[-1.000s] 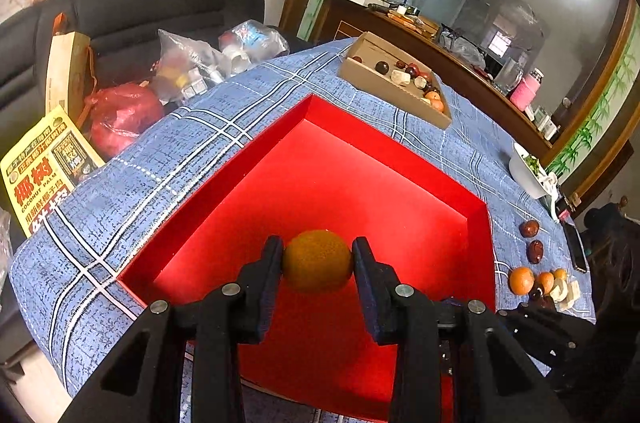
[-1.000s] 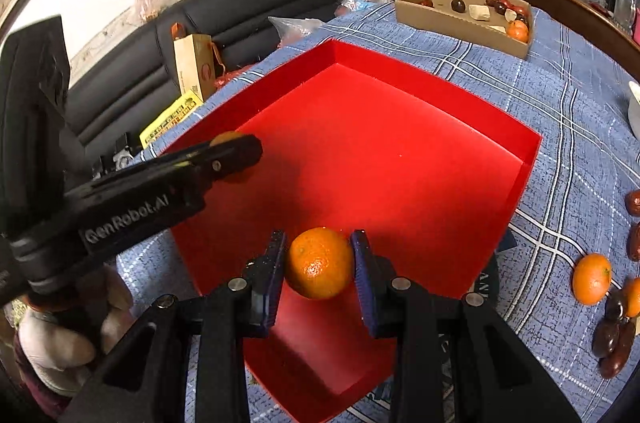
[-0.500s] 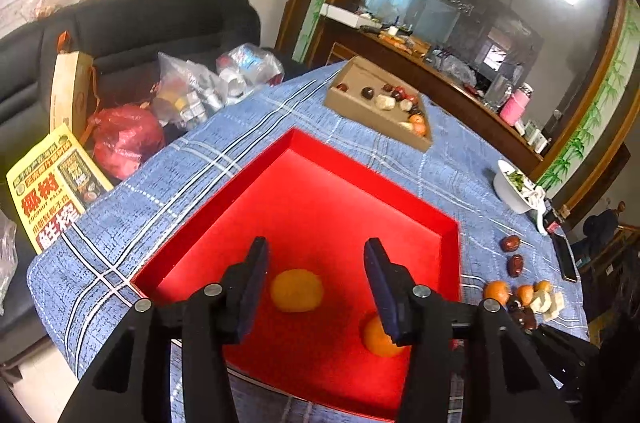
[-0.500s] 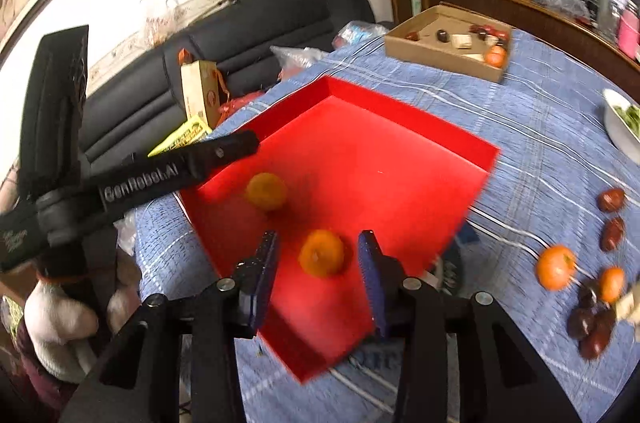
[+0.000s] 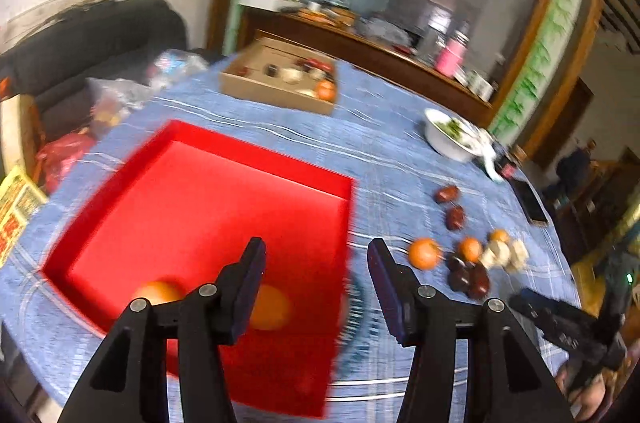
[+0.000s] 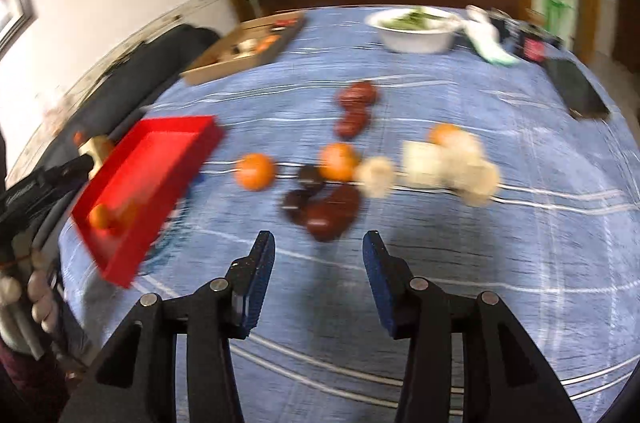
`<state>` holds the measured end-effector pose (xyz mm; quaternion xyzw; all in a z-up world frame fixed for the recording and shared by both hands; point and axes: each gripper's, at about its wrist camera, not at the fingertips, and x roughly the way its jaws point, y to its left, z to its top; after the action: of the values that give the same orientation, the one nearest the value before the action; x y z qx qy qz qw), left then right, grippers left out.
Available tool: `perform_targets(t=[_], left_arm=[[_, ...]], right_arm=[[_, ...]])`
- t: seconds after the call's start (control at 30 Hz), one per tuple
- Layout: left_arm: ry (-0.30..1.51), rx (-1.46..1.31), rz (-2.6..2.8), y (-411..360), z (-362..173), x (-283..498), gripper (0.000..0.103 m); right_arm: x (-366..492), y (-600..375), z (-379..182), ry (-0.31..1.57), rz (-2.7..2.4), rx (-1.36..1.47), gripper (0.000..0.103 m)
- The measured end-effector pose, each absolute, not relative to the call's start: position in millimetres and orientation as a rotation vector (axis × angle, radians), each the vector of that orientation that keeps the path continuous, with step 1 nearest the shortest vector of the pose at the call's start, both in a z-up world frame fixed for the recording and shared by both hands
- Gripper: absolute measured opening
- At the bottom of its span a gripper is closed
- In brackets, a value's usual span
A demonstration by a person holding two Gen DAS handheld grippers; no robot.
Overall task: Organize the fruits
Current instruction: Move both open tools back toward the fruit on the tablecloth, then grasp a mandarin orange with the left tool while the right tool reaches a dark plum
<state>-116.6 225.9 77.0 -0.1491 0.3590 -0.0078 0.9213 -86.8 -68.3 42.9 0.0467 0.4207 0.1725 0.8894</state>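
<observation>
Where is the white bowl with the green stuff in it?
The white bowl sits at the far side of the blue tablecloth in the right wrist view, right of the cardboard box and beyond the loose fruit pile.

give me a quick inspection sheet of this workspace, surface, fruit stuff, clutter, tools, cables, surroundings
surface: round table under a blue plaid cloth.
job's things: shallow red tray holding two oranges; loose cluster of oranges, dark red fruits and pale lumps on the cloth.
clutter: brown cardboard box with mixed items, white bowl of greens, dark phone.
grippers: left tool over the tray's near corner, right tool facing the cluster; both opening, nothing between the jaws.
cables: nothing seen.
surroundings: black sofa with bags, wooden sideboard bearing a pink flask.
</observation>
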Motion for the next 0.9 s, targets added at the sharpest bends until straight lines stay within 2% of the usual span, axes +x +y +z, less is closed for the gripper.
perform_targets(t=[0.33, 0.9], left_arm=[[0.844, -0.24, -0.166, 151, 63, -77, 0.055], [0.95, -0.18, -0.195, 106, 9, -9, 0.055]], right_arm=[[-57, -55, 24, 0.895, 0.359, 0.088, 0.044], [-47, -59, 9, 0.928, 0.42, 0.17, 0.044]])
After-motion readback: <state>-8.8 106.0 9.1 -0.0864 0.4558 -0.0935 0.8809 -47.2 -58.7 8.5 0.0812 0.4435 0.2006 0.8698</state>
